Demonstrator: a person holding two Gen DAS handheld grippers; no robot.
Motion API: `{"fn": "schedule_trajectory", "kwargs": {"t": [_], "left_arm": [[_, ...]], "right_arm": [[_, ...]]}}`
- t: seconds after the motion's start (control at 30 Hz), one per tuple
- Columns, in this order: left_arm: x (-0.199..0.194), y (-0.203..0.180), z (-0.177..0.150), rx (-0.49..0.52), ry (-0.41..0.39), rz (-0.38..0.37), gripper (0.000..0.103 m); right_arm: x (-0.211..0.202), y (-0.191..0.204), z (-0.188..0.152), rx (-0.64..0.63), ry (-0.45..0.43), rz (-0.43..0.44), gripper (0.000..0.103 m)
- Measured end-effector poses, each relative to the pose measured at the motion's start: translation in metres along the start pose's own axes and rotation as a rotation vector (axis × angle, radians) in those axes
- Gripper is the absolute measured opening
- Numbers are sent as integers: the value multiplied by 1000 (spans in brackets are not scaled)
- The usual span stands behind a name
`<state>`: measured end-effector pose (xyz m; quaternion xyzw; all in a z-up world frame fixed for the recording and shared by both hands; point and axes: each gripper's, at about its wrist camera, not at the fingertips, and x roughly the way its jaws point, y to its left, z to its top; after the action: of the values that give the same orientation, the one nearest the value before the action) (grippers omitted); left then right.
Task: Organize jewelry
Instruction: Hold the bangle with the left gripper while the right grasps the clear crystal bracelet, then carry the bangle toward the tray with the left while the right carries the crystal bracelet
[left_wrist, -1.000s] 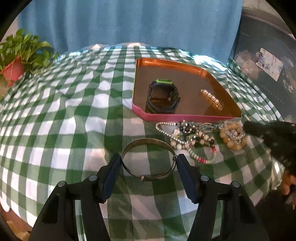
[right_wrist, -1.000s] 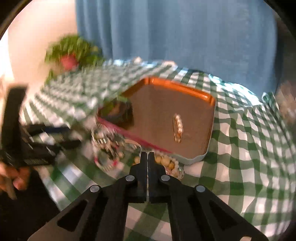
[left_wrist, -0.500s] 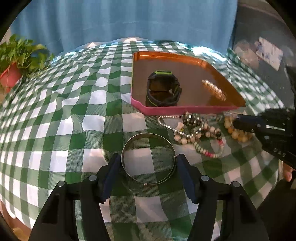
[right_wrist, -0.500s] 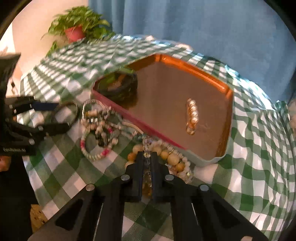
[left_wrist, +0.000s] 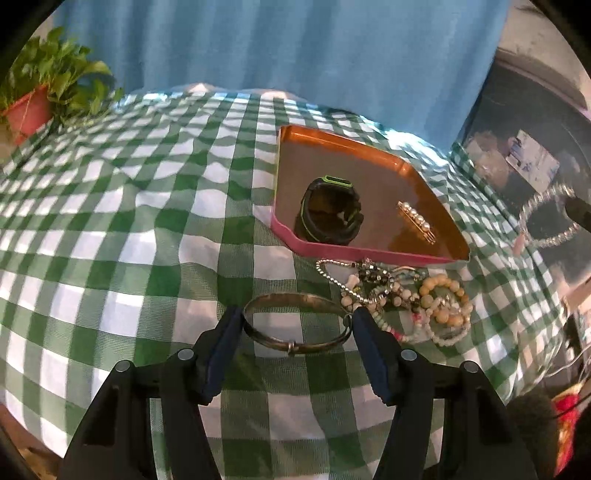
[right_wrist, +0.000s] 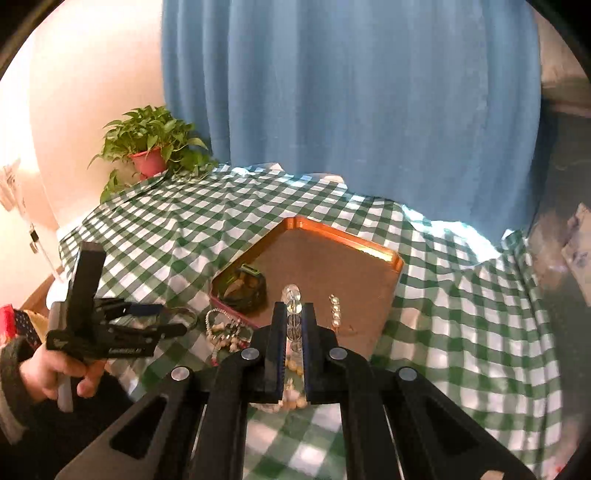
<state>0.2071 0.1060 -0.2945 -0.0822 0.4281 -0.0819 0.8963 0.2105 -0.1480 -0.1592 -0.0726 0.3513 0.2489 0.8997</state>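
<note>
At the bottom centre of the left wrist view, your left gripper (left_wrist: 297, 325) stands about half open with its two blue pads closed against opposite sides of a silver bangle (left_wrist: 297, 323), which sits just above the green-and-white checked tablecloth (left_wrist: 110, 229). Just right of the bangle, a tangled pile of beaded bracelets (left_wrist: 402, 299) lies on the cloth, touching the near pink wall of the copper tray (left_wrist: 369, 162). Inside the tray, a black watch with green trim (left_wrist: 330, 210) stands left of centre and a pearl hair clip (left_wrist: 417, 221) lies to its right, the two apart. At the bottom centre of the right wrist view, your right gripper (right_wrist: 294, 332) is nearly closed, pinching a clear crystal bead bracelet (right_wrist: 293, 306) that stands up between its pads, above the tray. The same bracelet hangs as a loop at the right edge of the left wrist view (left_wrist: 546, 218). In the lower left of the right wrist view, your hand (right_wrist: 55, 373) grips the left tool's handle. Farther back, a potted plant (right_wrist: 151, 147) stands at the cloth's far left corner before a blue curtain (right_wrist: 351, 110).
</note>
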Motion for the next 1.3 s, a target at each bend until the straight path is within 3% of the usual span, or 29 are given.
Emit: {"fn": "schedule_trajectory", "kwargs": {"t": [0.1, 0.3, 0.33, 0.47, 0.6, 0.63, 0.67, 0.73, 0.8, 0.93, 1.1, 1.3], "left_arm": [[5, -4, -7, 32, 37, 23, 62], [11, -10, -14, 82, 68, 64, 63], [12, -13, -15, 99, 68, 77, 64], [21, -26, -17, 163, 86, 93, 86], [27, -30, -13, 169, 79, 120, 84], [26, -28, -12, 160, 69, 131, 78], [25, -25, -10, 151, 56, 135, 64], [21, -13, -5, 77, 61, 67, 64], [15, 3, 0, -9, 64, 0, 64], [-10, 19, 5, -71, -2, 37, 64], [-32, 24, 3, -161, 6, -34, 64], [-60, 0, 2, -103, -10, 7, 64]], "right_arm": [[0, 1, -24, 40, 50, -8, 6], [49, -24, -96, 176, 206, -7, 6], [50, -25, -100, 190, 209, -1, 7], [58, -31, -112, 215, 235, -19, 16], [68, -33, -120, 202, 249, -18, 17], [72, -35, -123, 212, 250, -15, 16], [72, -38, -126, 229, 232, -14, 14], [71, -40, -127, 241, 222, -27, 6], [68, -42, -128, 252, 195, -39, 6], [56, -48, -121, 297, 140, -40, 6], [40, -43, -111, 312, 93, -47, 6], [14, -39, -98, 332, 50, -46, 6]]}}
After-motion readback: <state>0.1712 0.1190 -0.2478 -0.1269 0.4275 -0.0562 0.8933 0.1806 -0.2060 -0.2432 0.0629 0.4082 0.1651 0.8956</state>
